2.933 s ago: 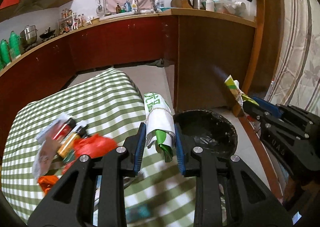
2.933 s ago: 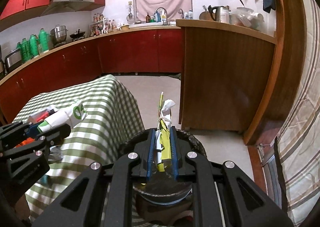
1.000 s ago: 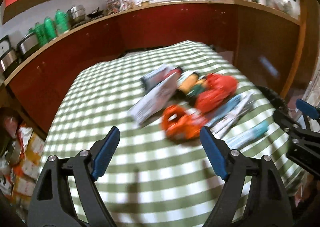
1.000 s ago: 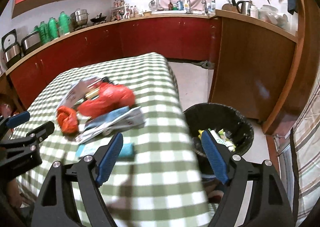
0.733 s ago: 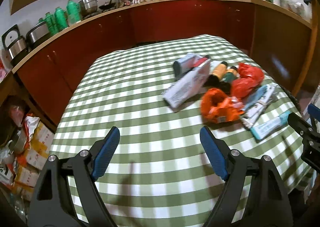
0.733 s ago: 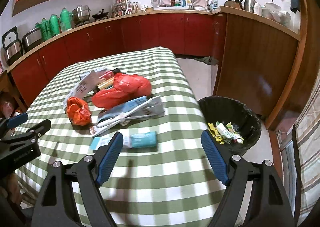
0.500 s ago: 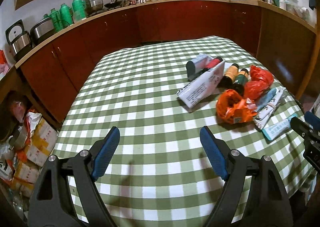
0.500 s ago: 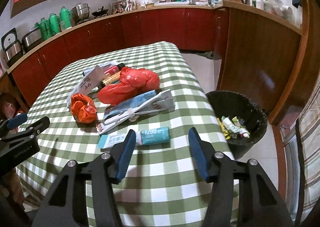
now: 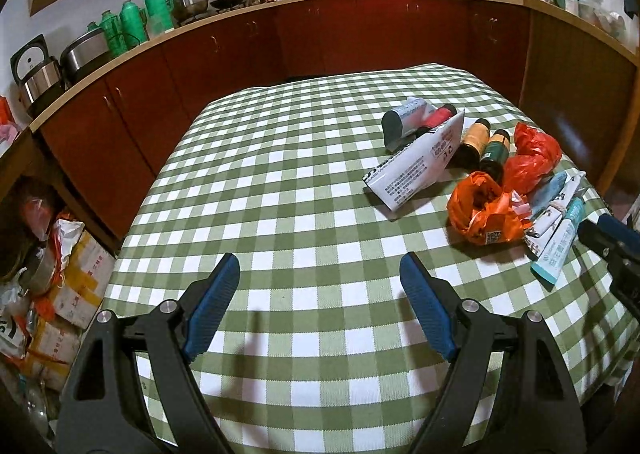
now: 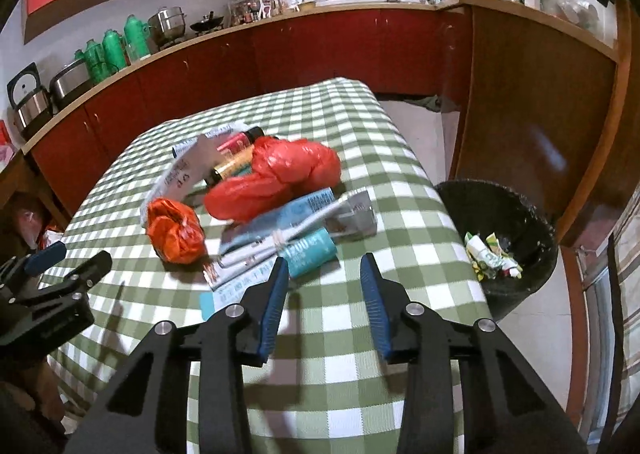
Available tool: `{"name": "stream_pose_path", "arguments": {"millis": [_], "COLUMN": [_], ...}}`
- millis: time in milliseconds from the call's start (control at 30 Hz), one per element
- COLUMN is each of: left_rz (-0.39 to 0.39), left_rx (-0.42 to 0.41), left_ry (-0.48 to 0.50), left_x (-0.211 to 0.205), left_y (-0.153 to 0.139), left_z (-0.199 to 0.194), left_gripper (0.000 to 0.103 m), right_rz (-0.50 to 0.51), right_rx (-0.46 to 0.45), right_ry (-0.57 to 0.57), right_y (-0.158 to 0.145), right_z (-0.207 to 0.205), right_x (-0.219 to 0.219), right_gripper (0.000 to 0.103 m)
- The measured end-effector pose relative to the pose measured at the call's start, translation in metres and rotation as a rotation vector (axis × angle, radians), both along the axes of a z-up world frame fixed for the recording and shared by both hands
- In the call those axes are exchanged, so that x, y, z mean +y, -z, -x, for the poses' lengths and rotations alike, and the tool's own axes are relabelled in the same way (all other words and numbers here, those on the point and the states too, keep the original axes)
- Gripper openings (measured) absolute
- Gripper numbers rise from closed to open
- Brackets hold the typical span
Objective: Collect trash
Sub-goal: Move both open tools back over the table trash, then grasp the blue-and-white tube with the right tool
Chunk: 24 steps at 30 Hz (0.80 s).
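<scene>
We hold both tools over the table [image 10: 400, 158], nothing gripped. Left tool [image 9: 320, 294] is spread wide above bare checked cloth; right tool [image 10: 324, 286] is spread narrower, hovering just short of the teal tube [image 10: 310, 252] at 12 o'clock. Trash pile sits near the table's right edge: orange bag [image 10: 176, 232], red bag [image 10: 276, 178], flat wrappers [image 10: 280, 222], bottles [image 9: 484, 142], white box [image 9: 416, 170]. Bin [image 10: 500, 246] stands on the floor at 3 o'clock of the right tool, some trash inside. Risks, as we judge: the tube lies across stacked wrappers, so a pinch may drag neighbours off the edge; the limp bags may slip.
</scene>
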<state>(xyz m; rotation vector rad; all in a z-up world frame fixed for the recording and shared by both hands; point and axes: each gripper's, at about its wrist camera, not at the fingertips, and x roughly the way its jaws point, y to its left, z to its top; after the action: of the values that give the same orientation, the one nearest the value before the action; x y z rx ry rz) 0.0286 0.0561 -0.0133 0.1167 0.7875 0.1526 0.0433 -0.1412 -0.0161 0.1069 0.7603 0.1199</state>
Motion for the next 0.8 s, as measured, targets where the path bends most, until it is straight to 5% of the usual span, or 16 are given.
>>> {"name": "stream_pose_path", "arguments": {"millis": [300, 600, 800], "left_rz": [0.003, 0.021, 0.027], "left_rx": [-0.014, -0.017, -0.013], "left_ry": [-0.018, -0.032, -0.024], "left_x": [0.016, 0.031, 0.032], "left_y": [-0.002, -0.001, 0.002], "left_z": [-0.006, -0.006, -0.004], "left_gripper": [0.08, 0.08, 0.08], "right_rz": [-0.02, 0.097, 0.055], "right_rx": [0.025, 0.025, 0.029], "right_ry": [0.003, 0.052, 0.081], "right_y": [0.003, 0.008, 0.005], "right_z": [-0.002, 0.006, 0.007], "right_x": [0.023, 0.017, 0.007], "right_gripper": [0.049, 0.05, 0.05]}}
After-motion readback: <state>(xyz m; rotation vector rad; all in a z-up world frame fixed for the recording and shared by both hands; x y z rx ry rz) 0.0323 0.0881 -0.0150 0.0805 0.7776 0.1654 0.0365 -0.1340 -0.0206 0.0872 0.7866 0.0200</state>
